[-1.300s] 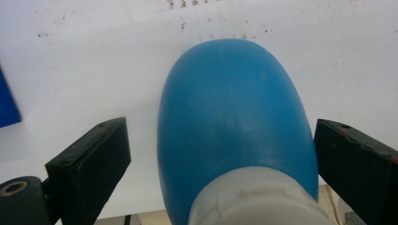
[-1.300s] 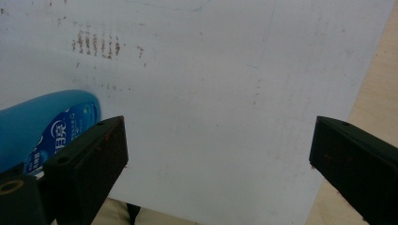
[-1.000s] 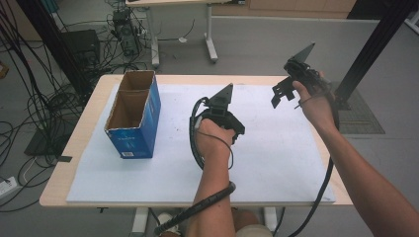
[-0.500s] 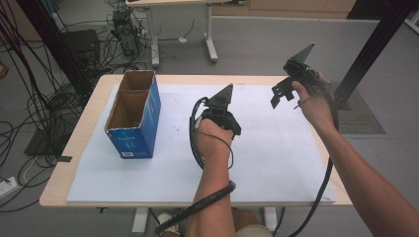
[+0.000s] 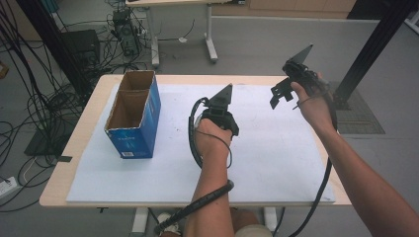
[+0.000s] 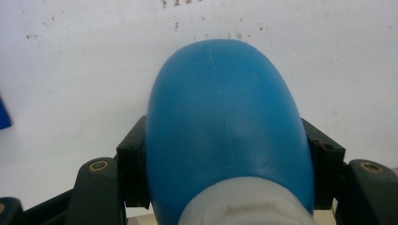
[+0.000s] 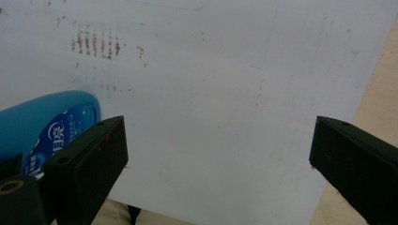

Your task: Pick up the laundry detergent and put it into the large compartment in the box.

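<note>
The blue bottle [image 6: 225, 126] sits clamped between the fingers of the left gripper [image 6: 225, 154], which have just been closing on it; the black pads press against both of its sides. In the left gripper view its rounded blue end points away from the hand and its white cap end lies nearest the camera, so its long axis runs along the fingers, out over the white sheet [image 5: 276, 148] that covers the table [image 5: 89, 133]. In the right gripper view a bit of the same bottle [image 7: 47, 126] peeks in at the left, white printing on its blue side.

The left gripper [image 5: 220, 106] is held near the middle of the table in the high view, the forearm coming straight up from the near edge and the hand wrapped round the body from behind (the cable loops off to one side).

The right gripper [image 5: 289, 79] is raised over the far right part of the table, well apart from the left, wrist bent. Its fingers [image 7: 94, 159] stand wide apart with nothing but sheet between them.

At the left of the table stands an open cardboard box [image 5: 133, 113], blue on the outside, with two compartments; what I can see of the insides is bare brown card.
</note>
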Motion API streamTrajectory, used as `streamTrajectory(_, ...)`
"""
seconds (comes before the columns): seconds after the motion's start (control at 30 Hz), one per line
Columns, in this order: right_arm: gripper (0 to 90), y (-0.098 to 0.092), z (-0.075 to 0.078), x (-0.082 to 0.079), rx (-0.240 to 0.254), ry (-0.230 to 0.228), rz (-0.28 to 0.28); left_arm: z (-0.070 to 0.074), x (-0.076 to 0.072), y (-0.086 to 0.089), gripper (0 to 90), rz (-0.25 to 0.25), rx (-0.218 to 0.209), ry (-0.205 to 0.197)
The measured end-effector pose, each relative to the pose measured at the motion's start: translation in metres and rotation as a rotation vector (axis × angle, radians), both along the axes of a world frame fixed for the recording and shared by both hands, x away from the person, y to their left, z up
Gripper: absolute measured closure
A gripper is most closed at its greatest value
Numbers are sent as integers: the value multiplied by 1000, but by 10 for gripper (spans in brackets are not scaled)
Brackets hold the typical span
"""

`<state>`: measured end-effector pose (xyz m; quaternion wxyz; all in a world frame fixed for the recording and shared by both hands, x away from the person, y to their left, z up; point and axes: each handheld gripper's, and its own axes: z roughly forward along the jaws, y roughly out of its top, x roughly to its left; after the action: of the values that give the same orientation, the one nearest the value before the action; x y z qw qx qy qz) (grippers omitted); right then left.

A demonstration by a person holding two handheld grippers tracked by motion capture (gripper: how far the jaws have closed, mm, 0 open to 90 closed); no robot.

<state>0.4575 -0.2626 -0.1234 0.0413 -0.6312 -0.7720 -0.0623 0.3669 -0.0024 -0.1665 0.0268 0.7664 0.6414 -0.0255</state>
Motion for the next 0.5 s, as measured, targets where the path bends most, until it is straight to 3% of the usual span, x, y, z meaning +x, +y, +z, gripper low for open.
streamTrajectory(0.5, 45, 1, 3, 1, -5, -1, -2, 0, 0, -5, 359, -26, 11, 0)
